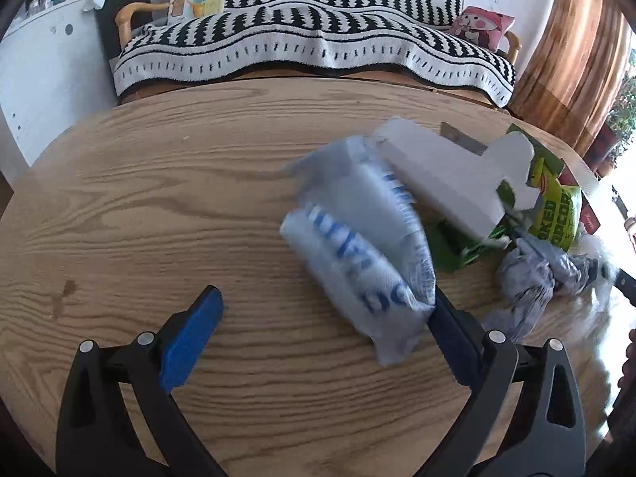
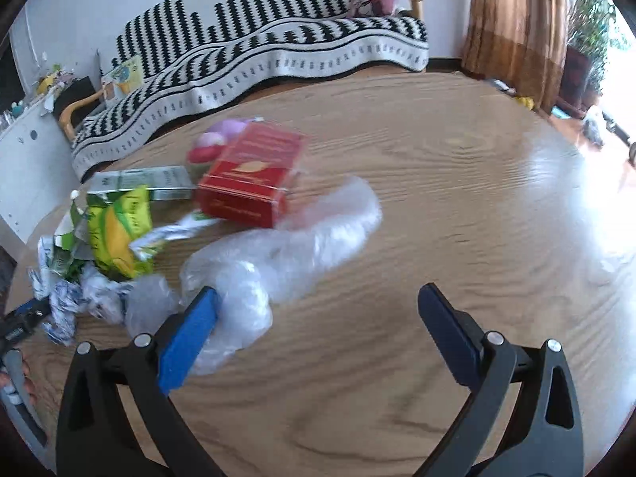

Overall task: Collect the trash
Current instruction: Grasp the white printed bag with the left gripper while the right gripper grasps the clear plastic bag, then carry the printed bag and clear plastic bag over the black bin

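Trash lies spread on a round wooden table (image 1: 139, 206). My left gripper (image 1: 322, 326) stands open; a white plastic bag with blue print (image 1: 357, 246) lies blurred against its right finger. Behind the bag are a flattened white carton (image 1: 449, 167), a green snack wrapper (image 1: 556, 214) and crumpled blue-white paper (image 1: 524, 282). My right gripper (image 2: 318, 326) is open over the table (image 2: 457, 198), with clear bubble wrap (image 2: 286, 250) touching its left finger. A red box (image 2: 254, 175), a yellow-green wrapper (image 2: 119, 234) and crumpled paper (image 2: 67, 302) lie further left.
A sofa under a black-and-white blanket (image 1: 318, 39) stands behind the table, with a pink cushion (image 1: 481, 26) on it. A white cabinet (image 1: 43, 63) is at the left and brown curtains (image 1: 576, 47) at the right. A pink toy (image 2: 216, 137) sits behind the red box.
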### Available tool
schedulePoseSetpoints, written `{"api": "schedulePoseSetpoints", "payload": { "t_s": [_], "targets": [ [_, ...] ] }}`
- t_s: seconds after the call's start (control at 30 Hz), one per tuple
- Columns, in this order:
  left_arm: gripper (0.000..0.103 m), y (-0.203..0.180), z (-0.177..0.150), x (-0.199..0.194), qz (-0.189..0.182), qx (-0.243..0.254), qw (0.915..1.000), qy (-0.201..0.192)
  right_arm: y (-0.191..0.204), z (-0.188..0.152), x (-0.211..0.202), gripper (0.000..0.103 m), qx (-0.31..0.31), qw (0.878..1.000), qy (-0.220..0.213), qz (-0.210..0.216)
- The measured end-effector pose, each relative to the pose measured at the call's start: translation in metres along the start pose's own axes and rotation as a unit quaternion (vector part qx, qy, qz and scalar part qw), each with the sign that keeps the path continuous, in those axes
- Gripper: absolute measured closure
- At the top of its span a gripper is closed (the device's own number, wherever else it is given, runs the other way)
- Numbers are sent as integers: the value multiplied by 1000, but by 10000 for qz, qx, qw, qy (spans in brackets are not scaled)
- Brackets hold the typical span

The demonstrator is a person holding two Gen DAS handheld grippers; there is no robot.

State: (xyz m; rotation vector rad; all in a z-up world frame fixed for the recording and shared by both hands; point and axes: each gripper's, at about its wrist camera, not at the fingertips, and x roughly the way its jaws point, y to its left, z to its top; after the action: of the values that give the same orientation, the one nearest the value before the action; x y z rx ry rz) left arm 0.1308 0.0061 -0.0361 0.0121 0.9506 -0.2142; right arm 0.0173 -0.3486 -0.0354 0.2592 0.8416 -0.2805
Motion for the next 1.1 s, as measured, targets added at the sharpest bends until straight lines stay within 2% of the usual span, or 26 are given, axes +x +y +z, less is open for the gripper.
{"api": "schedulePoseSetpoints", "payload": {
  "t_s": [0.1,0.23,0.4,0.47,0.5,0.53,0.57,0.6,0.63,0.67,0.7,0.73,0.77,0.93,1.1],
  "targets": [
    [6,9,-2,-6,-233,-303,9993,-45,-8,-3,-7,6,-82,9998,-89,-156],
    [6,0,4,-7,-480,-407,9979,-127,-7,-5,-10,6,-154,9997,-31,174],
    [6,-23,13,-3,-215,13,9992,-333,2,-4,-16,6,-204,9991,-111,349],
    [7,-26,14,3,-139,68,9995,-268,1,-2,-13,6,-13,9981,-25,609],
    [9,-28,14,7,-131,86,9996,-239,1,-2,-10,6,114,9971,59,748],
    [21,-28,15,8,-128,95,9996,-222,1,-1,-8,6,169,9965,105,812],
    [41,-28,15,10,-164,99,9996,-185,3,-1,-5,7,192,9958,164,885],
    [50,-29,15,8,-112,148,9995,-251,6,-1,-4,12,119,9963,138,840],
    [57,-28,14,8,-145,140,9995,-232,9,-1,-3,33,7,9966,116,817],
    [58,-26,13,6,-317,31,9992,-246,13,-1,-2,60,-139,9962,105,852],
    [60,-26,13,5,-399,-34,9989,-238,15,-2,-2,77,-142,9951,137,972],
    [62,-26,12,3,-390,-16,9989,-266,13,-4,-1,82,-53,9930,216,1157],
    [63,-27,11,0,-326,18,9989,-336,12,-5,-2,82,11,9915,255,1275],
    [63,-25,8,-14,-283,-89,9983,-502,18,-6,-29,82,-238,9925,-16,1196],
    [63,-25,5,-22,-224,-138,9982,-544,19,-5,-38,82,-169,9921,-83,1238]
  ]
}}
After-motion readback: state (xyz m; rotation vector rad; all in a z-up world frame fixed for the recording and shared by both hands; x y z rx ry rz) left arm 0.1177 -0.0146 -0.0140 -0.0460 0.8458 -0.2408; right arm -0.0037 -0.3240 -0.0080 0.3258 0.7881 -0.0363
